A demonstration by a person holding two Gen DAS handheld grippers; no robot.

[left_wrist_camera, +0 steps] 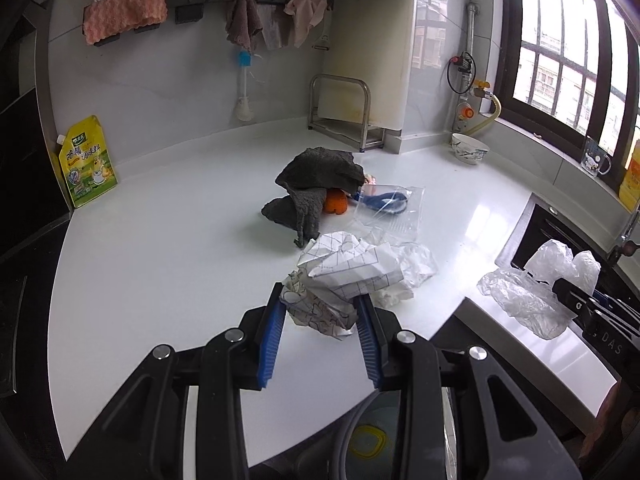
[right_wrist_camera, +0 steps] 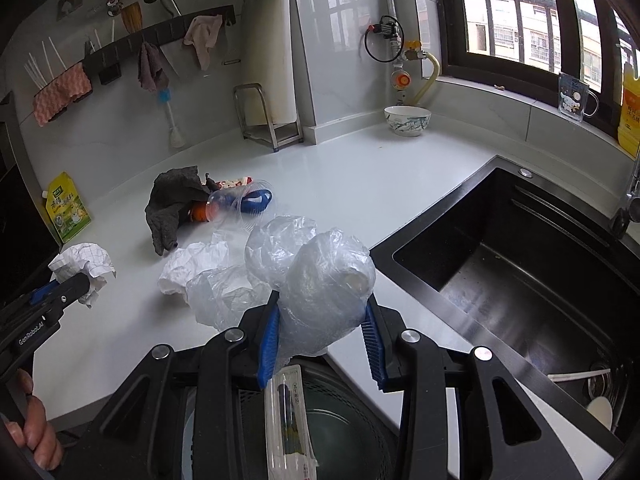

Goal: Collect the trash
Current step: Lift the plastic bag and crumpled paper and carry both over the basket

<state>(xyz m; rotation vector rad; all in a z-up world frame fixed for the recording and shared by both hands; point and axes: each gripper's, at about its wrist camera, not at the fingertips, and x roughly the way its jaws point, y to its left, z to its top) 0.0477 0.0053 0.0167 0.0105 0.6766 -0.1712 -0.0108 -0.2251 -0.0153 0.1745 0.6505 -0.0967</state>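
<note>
Left of the sink (right_wrist_camera: 520, 264), over the counter (left_wrist_camera: 160, 248) edge: left gripper (left_wrist_camera: 320, 316) clamped on crumpled paper (left_wrist_camera: 344, 276), right gripper (right_wrist_camera: 320, 320) clamped on a plastic bag (right_wrist_camera: 320, 280), both seemingly held above a bin (right_wrist_camera: 340, 432) for dropping; further wrappers (right_wrist_camera: 240, 200) remain behind.

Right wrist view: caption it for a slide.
Right gripper clamps a crumpled clear plastic bag above the white counter, beside the black sink.
</note>
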